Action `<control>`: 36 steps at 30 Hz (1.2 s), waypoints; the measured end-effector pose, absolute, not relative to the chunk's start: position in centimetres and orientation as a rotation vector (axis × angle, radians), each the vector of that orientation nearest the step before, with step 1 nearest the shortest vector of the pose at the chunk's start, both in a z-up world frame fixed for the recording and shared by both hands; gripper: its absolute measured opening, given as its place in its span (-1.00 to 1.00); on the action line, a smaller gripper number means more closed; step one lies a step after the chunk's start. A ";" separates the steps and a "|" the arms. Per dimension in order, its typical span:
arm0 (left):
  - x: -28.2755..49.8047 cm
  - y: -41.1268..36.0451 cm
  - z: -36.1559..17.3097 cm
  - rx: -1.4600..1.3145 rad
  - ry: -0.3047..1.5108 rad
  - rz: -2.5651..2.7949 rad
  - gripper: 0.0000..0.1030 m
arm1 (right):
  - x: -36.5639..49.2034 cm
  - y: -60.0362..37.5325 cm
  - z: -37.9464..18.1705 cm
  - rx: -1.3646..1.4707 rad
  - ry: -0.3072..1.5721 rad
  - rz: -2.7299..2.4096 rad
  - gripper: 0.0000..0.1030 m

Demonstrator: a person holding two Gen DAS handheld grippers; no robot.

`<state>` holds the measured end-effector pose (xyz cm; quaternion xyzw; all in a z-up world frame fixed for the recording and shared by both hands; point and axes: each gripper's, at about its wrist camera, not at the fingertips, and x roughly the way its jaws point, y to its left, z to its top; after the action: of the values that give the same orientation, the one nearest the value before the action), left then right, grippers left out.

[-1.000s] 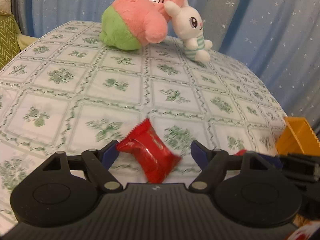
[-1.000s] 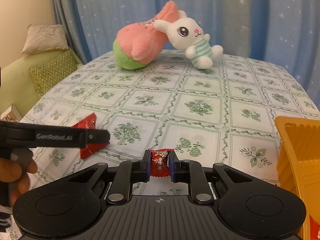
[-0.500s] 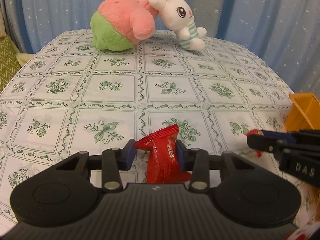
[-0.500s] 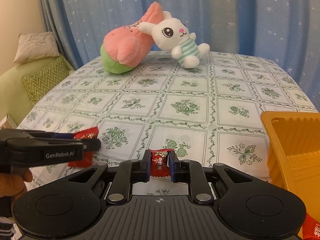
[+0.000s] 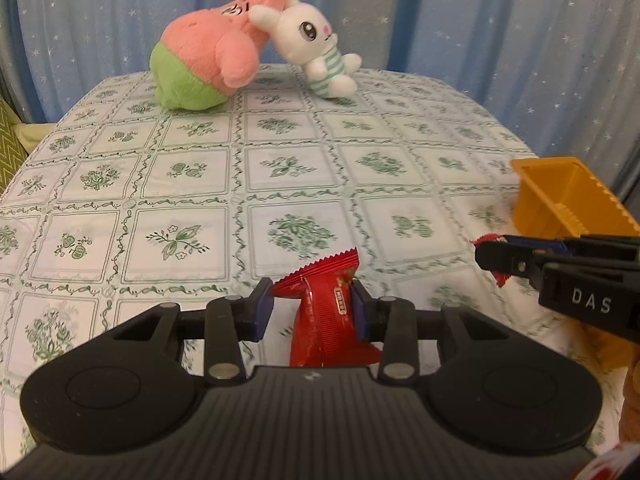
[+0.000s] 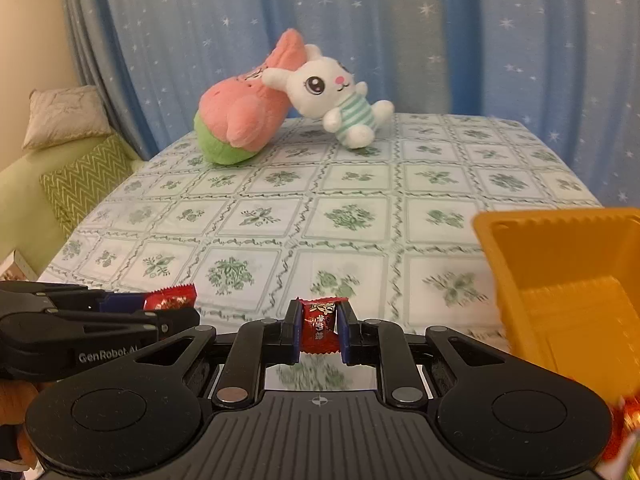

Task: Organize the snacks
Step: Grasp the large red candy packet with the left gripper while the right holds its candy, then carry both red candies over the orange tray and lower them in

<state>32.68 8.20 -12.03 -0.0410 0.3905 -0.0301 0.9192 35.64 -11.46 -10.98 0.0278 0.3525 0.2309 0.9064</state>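
My left gripper is shut on a long red snack packet, held upright above the tablecloth. In the right wrist view the same gripper comes in from the left with the packet's end showing. My right gripper is shut on a small red candy. From the left wrist view that gripper enters at the right, a red scrap of wrapper at its tip. An orange plastic tray stands at the right, also seen as the orange tray beyond the right gripper.
A pink and green plush and a white rabbit plush lie at the table's far edge before a blue starry curtain. A sofa with cushions stands to the left. More red wrappers show at the bottom right.
The left gripper closed on the red packet and lifted it off the cloth, turning it upright. Both grippers rose and shifted, and the orange tray now looms closer on the right.
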 end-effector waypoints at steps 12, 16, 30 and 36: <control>26.1 6.0 -6.1 -0.095 0.748 -0.059 -0.30 | 28.5 -14.8 -7.6 0.094 0.725 0.431 -0.64; 23.7 4.9 -4.3 -0.111 0.728 -0.068 -0.30 | 26.1 -16.0 -6.1 0.111 0.720 0.414 -0.64; 17.6 1.5 -1.7 -0.115 0.733 -0.093 -0.30 | 20.5 -19.3 -2.6 0.125 0.702 0.372 -0.64; 16.8 -0.6 -0.9 -0.094 0.722 -0.124 -0.30 | 19.5 -20.9 -1.8 0.131 0.692 0.350 -0.64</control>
<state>16.83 -0.64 -0.86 -0.0461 0.3530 -0.0606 0.9325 19.47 -20.91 -1.80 0.0640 0.3372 0.1707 0.9236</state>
